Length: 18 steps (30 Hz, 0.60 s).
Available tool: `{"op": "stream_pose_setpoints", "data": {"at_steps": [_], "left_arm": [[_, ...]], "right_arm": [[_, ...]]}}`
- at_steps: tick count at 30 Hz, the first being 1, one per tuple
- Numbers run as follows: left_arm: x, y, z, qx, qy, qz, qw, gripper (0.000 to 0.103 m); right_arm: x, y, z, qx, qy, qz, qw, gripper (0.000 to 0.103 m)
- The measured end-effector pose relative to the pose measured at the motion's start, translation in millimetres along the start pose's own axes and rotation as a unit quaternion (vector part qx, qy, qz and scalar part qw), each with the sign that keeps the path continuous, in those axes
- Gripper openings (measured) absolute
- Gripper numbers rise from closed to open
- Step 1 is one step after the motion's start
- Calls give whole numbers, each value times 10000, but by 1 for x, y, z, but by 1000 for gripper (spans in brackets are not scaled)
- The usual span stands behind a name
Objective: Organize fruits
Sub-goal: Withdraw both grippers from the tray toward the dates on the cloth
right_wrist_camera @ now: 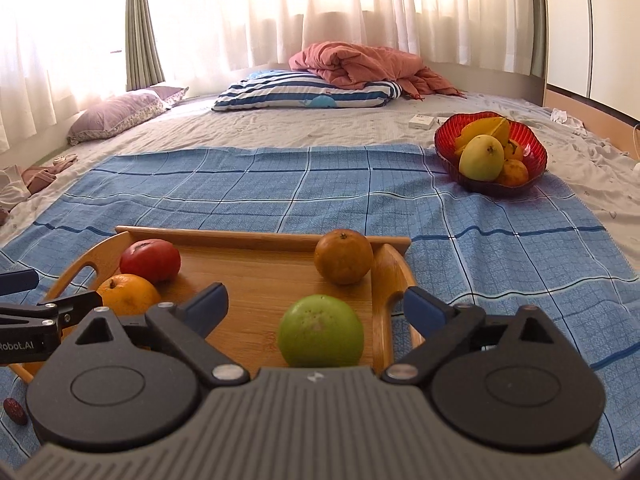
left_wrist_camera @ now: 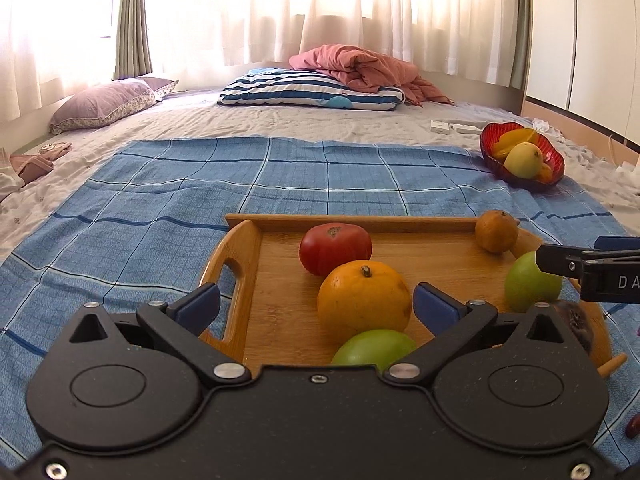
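At 12 o'clock of right gripper (right_wrist_camera: 316, 304): green apple (right_wrist_camera: 321, 331) on tray (right_wrist_camera: 394, 276) | firm, smooth, roll-prone; equator grip judged best | both jaws wide open, nothing held | left gripper (left_wrist_camera: 316, 304) faces orange (left_wrist_camera: 364, 295).

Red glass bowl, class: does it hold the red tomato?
No: the red tomato lies on the wooden tray, while the red glass bowl far right holds only yellow and orange fruit.

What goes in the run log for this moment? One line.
left claw open over orange | right claw open over green fruit | wooden tray
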State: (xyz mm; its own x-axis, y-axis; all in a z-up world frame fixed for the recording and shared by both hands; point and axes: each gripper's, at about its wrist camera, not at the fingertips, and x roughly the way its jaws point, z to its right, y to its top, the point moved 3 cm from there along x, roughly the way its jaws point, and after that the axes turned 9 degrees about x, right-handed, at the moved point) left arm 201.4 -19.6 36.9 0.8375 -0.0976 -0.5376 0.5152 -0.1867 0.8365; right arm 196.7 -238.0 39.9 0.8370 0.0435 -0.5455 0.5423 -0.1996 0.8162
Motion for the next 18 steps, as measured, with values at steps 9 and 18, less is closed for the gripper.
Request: {"op": "stream_pose_setpoints", "data": {"at_steps": [9, 18], "left_arm": [[-30, -32, 5, 16, 118, 35, 9999, 103], [-61, -57, 0, 15, 278, 179, 9995, 103]], "right_arm": [[-35, -38, -15, -314, -131, 499, 9982, 101], [-64, -72, -23, -307, -145, 693, 9970, 103]]}}
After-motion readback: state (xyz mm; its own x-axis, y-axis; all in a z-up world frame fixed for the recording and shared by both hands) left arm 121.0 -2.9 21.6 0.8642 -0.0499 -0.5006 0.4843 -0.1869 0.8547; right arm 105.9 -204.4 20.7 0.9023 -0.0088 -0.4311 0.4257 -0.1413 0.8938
